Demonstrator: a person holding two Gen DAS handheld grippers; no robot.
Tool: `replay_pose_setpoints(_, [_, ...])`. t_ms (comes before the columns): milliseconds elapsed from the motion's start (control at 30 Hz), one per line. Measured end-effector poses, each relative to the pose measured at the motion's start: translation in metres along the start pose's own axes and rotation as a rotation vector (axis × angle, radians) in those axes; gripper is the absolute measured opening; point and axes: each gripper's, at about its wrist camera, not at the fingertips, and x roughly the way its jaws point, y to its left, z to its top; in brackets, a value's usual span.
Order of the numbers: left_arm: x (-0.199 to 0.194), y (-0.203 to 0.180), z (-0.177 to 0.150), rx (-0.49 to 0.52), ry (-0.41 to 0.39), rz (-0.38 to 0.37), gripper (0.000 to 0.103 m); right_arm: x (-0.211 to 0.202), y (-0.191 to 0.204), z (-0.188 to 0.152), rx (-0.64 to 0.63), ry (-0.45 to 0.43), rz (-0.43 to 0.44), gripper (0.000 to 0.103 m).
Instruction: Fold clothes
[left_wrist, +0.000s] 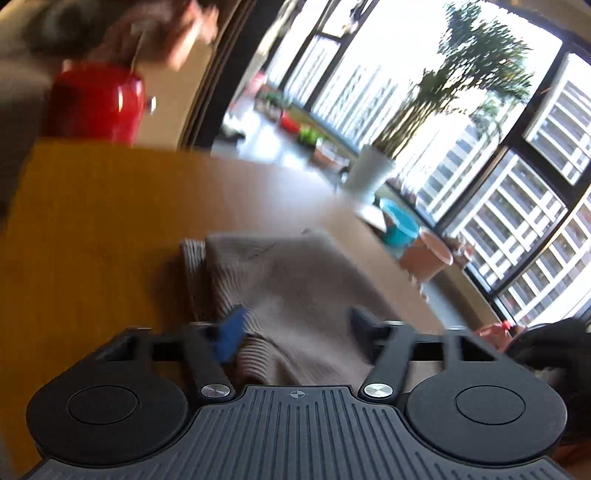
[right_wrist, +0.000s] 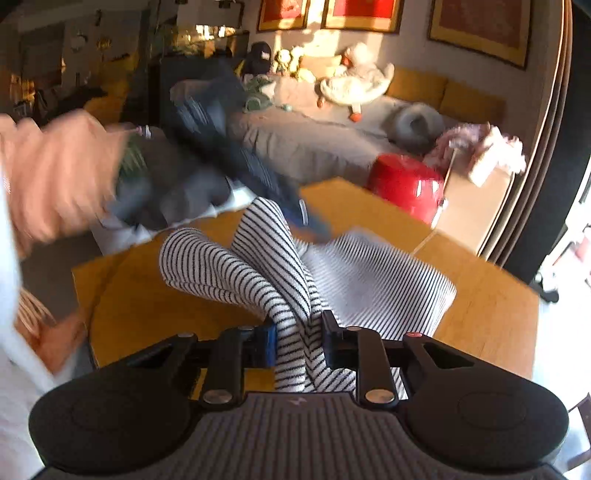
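Note:
A black-and-white striped garment (right_wrist: 369, 273) lies crumpled on the yellow wooden table (right_wrist: 487, 317). My right gripper (right_wrist: 299, 343) is shut on a bunched fold of it, and the cloth rises in a ridge from the table to the jaws. In the left wrist view the same garment (left_wrist: 295, 280) looks blurred and greyish. My left gripper (left_wrist: 295, 326) has a thick wad of it filling the gap between its pads. From the right wrist view, the left gripper (right_wrist: 314, 225) is a dark blur held by a gloved hand (right_wrist: 166, 188) in a pink sleeve, its tip at the cloth's far edge.
A red stool (right_wrist: 406, 184) stands beyond the table's far edge, before a grey sofa (right_wrist: 314, 140) with plush toys. A white plant pot (left_wrist: 369, 173), a turquoise bowl (left_wrist: 400, 225) and a terracotta pot (left_wrist: 428, 254) sit by the windows past the table's right side. Bare wood (left_wrist: 92, 221) lies left of the garment.

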Motion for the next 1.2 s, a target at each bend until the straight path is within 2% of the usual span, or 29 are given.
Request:
replay_pose_setpoints(100, [0.027, 0.009, -0.005, -0.027, 0.059, -0.027, 0.051, -0.004, -0.023, 0.031, -0.005, -0.044, -0.022, 0.021])
replay_pose_setpoints(200, [0.03, 0.021, -0.004, -0.064, 0.06, -0.058, 0.047, 0.021, -0.05, 0.056, -0.023, -0.069, -0.024, 0.021])
replay_pose_setpoints(300, [0.028, 0.035, 0.001, -0.069, 0.052, -0.045, 0.045, 0.082, -0.075, 0.063, -0.004, -0.033, 0.005, 0.021])
replay_pose_setpoints(367, [0.021, 0.043, 0.003, -0.068, 0.055, -0.037, 0.038, 0.124, -0.087, 0.06, 0.009, 0.018, 0.02, 0.016])
replay_pose_setpoints(400, [0.018, 0.046, 0.003, -0.065, 0.056, -0.032, 0.038, 0.146, -0.092, 0.058, 0.015, 0.046, 0.027, 0.016])
replay_pose_setpoints(433, [0.013, 0.047, 0.003, -0.057, 0.055, -0.015, 0.039, 0.166, -0.098, 0.055, 0.026, 0.074, 0.03, 0.016])
replay_pose_setpoints(500, [-0.001, 0.05, 0.0, -0.036, 0.044, 0.04, 0.062, 0.192, -0.107, 0.048, 0.064, 0.103, 0.028, 0.018])
replay_pose_setpoints(633, [-0.038, 0.048, 0.007, -0.001, -0.049, 0.083, 0.067, 0.209, -0.132, 0.039, 0.207, 0.096, 0.076, 0.02])
replay_pose_setpoints(700, [-0.052, 0.037, 0.013, 0.039, -0.101, 0.093, 0.069, 0.213, -0.148, 0.035, 0.297, 0.102, 0.11, 0.029])
replay_pose_setpoints(767, [-0.057, 0.019, 0.023, 0.091, -0.149, 0.07, 0.072, 0.215, -0.159, 0.029, 0.37, 0.105, 0.127, 0.038])
replay_pose_setpoints(867, [-0.058, -0.011, 0.024, 0.172, -0.196, 0.029, 0.071, 0.215, -0.164, 0.026, 0.396, 0.099, 0.126, 0.038])
replay_pose_setpoints(933, [-0.042, -0.031, 0.03, 0.233, -0.195, 0.009, 0.071, 0.213, -0.163, 0.026, 0.391, 0.096, 0.114, 0.04])
replay_pose_setpoints(967, [-0.029, -0.034, 0.033, 0.253, -0.172, 0.024, 0.071, 0.211, -0.162, 0.027, 0.386, 0.096, 0.104, 0.043])
replay_pose_setpoints(1000, [-0.013, -0.035, 0.034, 0.262, -0.142, 0.057, 0.067, 0.208, -0.162, 0.028, 0.377, 0.095, 0.09, 0.051])
replay_pose_setpoints(1067, [0.012, -0.028, 0.033, 0.261, -0.088, 0.127, 0.063, 0.201, -0.165, 0.029, 0.353, 0.088, 0.029, 0.063])
replay_pose_setpoints(1100, [0.02, -0.022, 0.031, 0.252, -0.075, 0.153, 0.06, 0.197, -0.168, 0.029, 0.34, 0.084, -0.016, 0.073])
replay_pose_setpoints(1200, [0.028, -0.008, 0.031, 0.216, -0.074, 0.181, 0.062, 0.178, -0.168, 0.028, 0.289, 0.062, -0.184, 0.091])
